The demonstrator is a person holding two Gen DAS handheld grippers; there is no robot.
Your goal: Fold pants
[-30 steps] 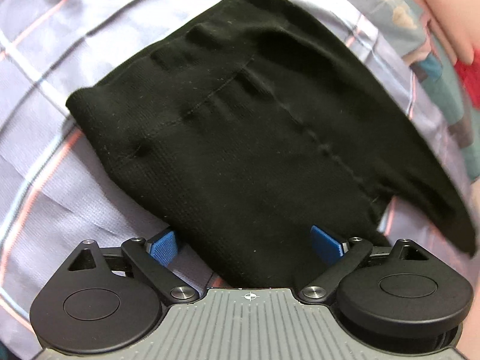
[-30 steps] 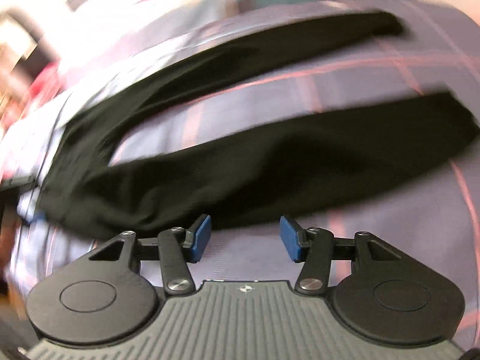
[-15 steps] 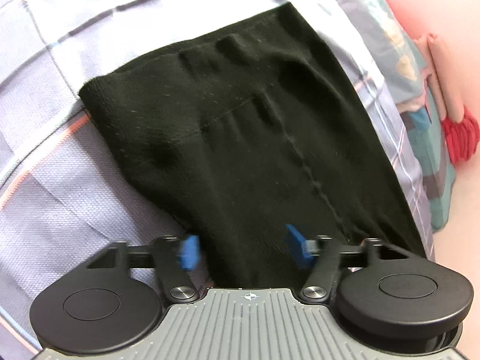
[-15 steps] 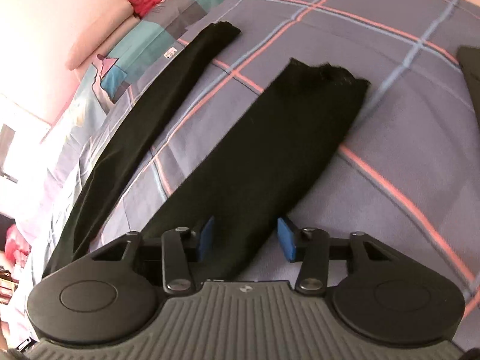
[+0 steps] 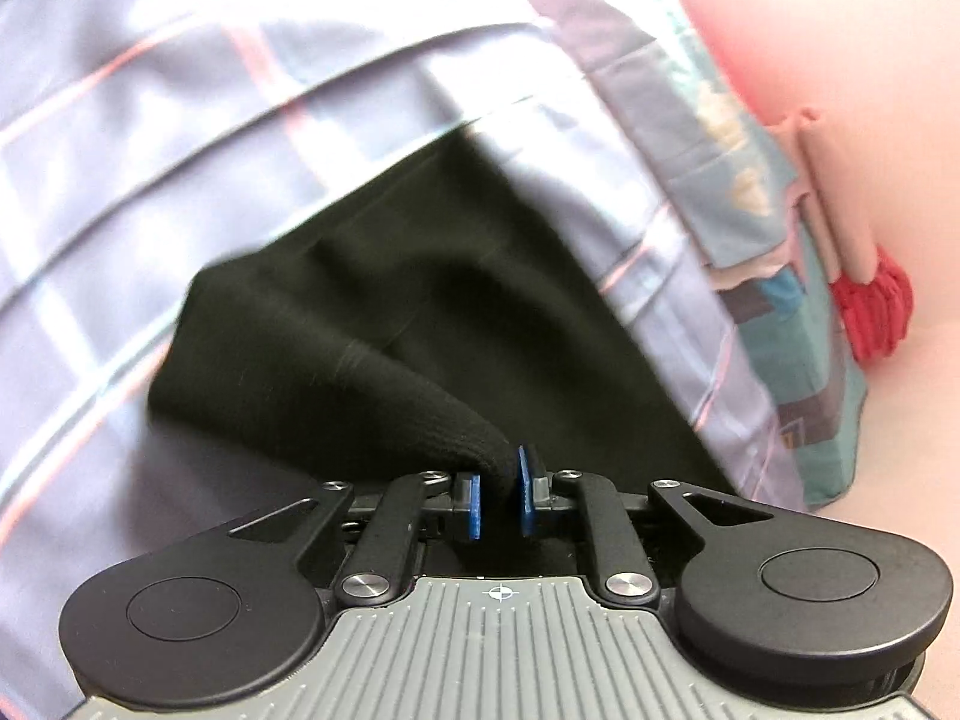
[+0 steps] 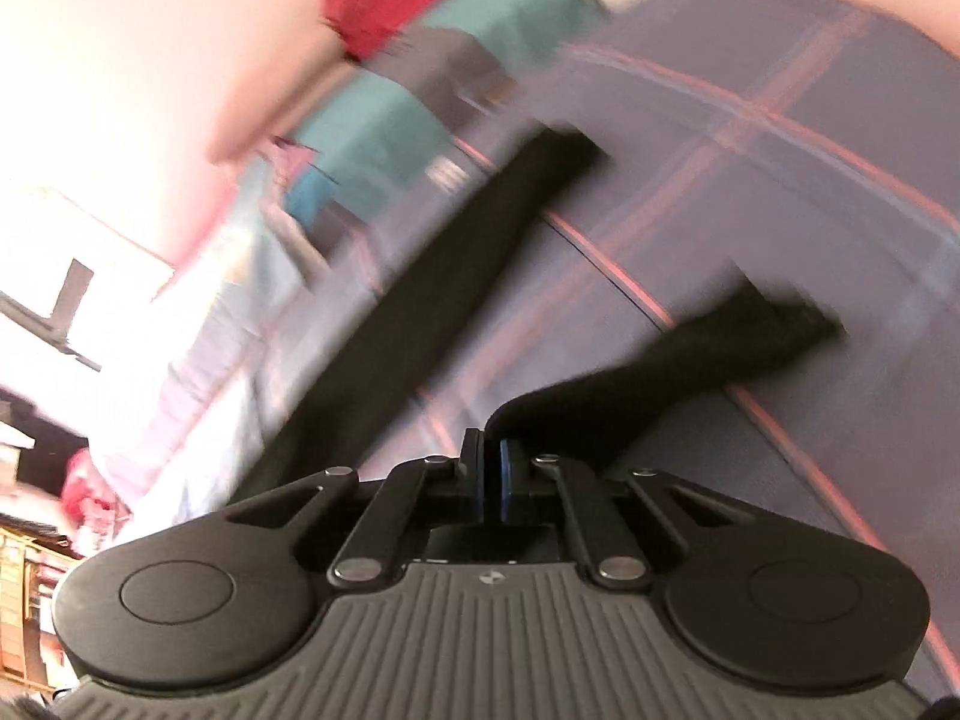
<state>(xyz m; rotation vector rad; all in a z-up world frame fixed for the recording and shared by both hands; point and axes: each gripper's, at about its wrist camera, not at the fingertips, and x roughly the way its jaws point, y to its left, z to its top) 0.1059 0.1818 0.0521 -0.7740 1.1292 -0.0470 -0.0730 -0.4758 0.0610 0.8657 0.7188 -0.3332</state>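
Note:
Black knit pants [image 5: 384,324] lie on a bed with a grey-lilac plaid sheet [image 5: 180,120]. In the left wrist view the waist end is bunched up and lifted toward my left gripper [image 5: 498,495], whose blue pads pinch a fold of the black fabric. In the right wrist view, which is motion-blurred, the two legs stretch away: the far leg [image 6: 456,276] lies flat, and the near leg [image 6: 708,360] rises from the sheet into my right gripper [image 6: 492,474], which is shut on its edge.
A teal patterned pillow [image 5: 804,372] and a red cloth [image 5: 876,312] lie at the bed's edge against a pink wall [image 5: 840,30]. In the right wrist view a bright window [image 6: 72,276] and wooden furniture [image 6: 24,564] sit at the left.
Both grippers went from open around the pants to shut on them. The left one has lifted the waist fabric off the sheet; the right one has swung sideways, raising the near leg.

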